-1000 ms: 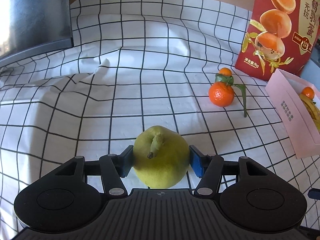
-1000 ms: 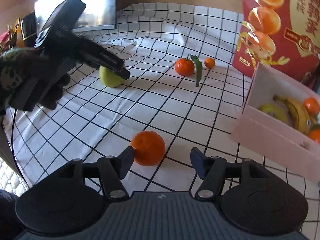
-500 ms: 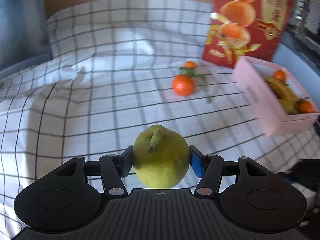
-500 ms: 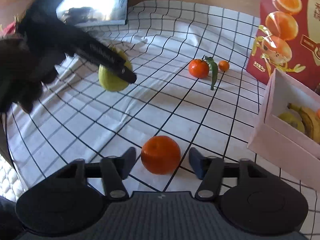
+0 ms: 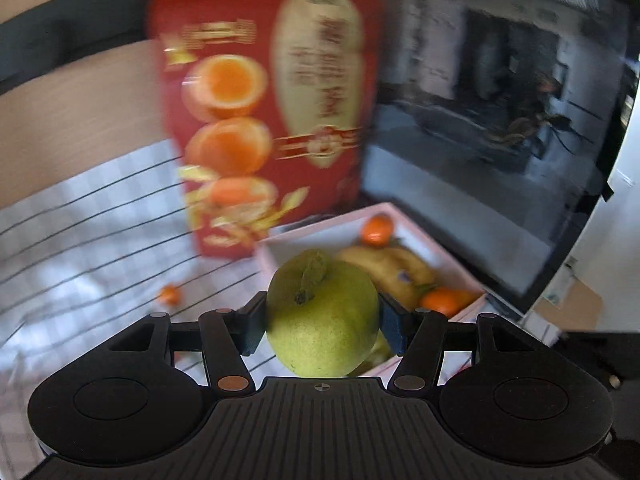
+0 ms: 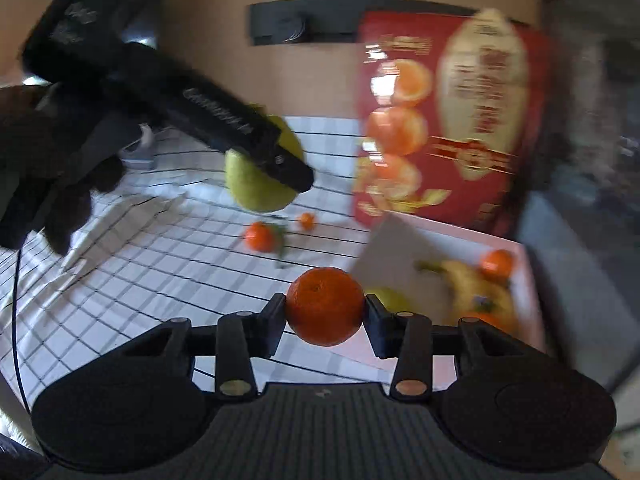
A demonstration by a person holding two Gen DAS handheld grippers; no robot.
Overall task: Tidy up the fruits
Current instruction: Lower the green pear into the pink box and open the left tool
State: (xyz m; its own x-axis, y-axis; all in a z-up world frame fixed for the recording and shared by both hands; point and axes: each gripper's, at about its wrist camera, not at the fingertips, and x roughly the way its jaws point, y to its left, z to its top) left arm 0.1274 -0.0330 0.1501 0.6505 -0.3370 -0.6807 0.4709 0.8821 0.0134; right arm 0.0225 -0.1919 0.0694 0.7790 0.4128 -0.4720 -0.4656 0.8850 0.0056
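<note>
- Over on the left, the left gripper (image 5: 322, 316) has its jaws spread wide around a green pear (image 5: 322, 316), pads pressed against both flanks, stem end facing up and away.
- The right wrist view shows that same pear (image 6: 256, 184) lifted clear of the checked cloth (image 6: 168, 264), one black finger lying across it, and a dark gloved hand (image 6: 44, 184) behind.
- Further along, two small tangerines (image 6: 260, 236) lie loose on the cloth, one with a leafy stem; from the left wrist view only one blurred orange blob (image 5: 170, 294) shows there.
- Now the right gripper (image 6: 325, 314): its jaws have just been closing, and they sit pinched on an orange (image 6: 325, 306), held up off the cloth just beside the near wall of the pink box (image 6: 528, 280).
- The pink box holds bananas (image 5: 384, 266) and a few small tangerines; the pear in front hides its near corner in the left wrist view (image 5: 440, 248).
- Behind it stands a tall red carton (image 5: 260, 128), print smeared and unreadable.
- Far right, a dark screen (image 5: 500, 140) crowds close behind the box; the open cloth stretches away to the left.
</note>
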